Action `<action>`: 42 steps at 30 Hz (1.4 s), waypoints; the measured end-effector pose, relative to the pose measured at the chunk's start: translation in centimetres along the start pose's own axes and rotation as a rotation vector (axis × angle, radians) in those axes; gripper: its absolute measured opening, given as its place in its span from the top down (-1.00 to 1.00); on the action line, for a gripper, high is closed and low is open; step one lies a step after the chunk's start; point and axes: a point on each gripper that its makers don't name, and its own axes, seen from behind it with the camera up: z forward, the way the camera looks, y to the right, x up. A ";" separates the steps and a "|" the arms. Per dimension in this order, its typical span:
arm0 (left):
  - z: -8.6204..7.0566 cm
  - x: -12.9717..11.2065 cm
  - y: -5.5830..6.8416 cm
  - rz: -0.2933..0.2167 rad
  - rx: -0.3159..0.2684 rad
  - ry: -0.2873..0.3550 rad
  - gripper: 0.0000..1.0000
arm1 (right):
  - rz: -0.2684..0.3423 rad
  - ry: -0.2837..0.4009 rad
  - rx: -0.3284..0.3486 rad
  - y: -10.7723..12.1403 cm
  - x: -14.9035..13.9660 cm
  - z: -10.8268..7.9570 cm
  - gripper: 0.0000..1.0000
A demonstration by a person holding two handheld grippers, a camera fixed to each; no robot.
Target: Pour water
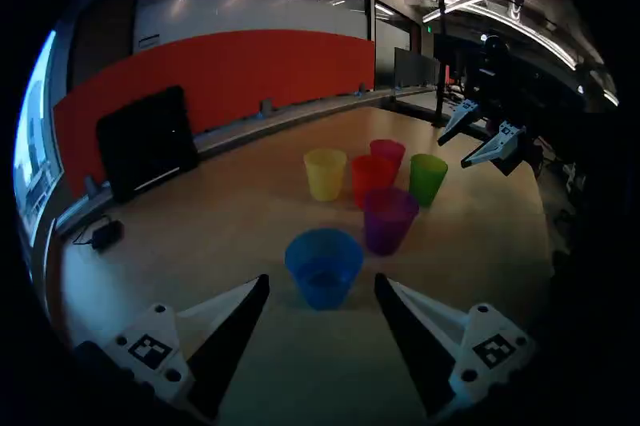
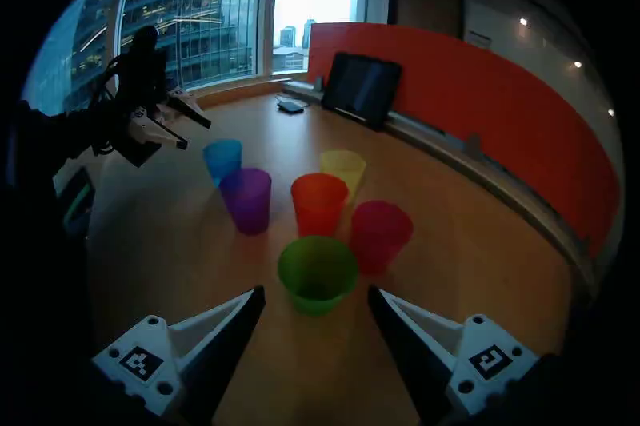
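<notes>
Facing translucent tapered plastic cups [image 2: 318,202], left claw [image 1: 321,278], right claw [image 2: 315,290] both released.

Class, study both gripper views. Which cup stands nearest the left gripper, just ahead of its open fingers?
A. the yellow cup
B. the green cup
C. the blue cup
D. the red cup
C: in the left gripper view the blue cup stands just ahead of the open fingers of the left gripper; the green cup is the one before the right gripper.
</notes>
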 end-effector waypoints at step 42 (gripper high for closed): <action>7.0 -1.5 0.5 0.023 -0.097 -0.096 -0.96 | -0.006 -0.017 0.064 -0.4 0.1 6.7 -1.00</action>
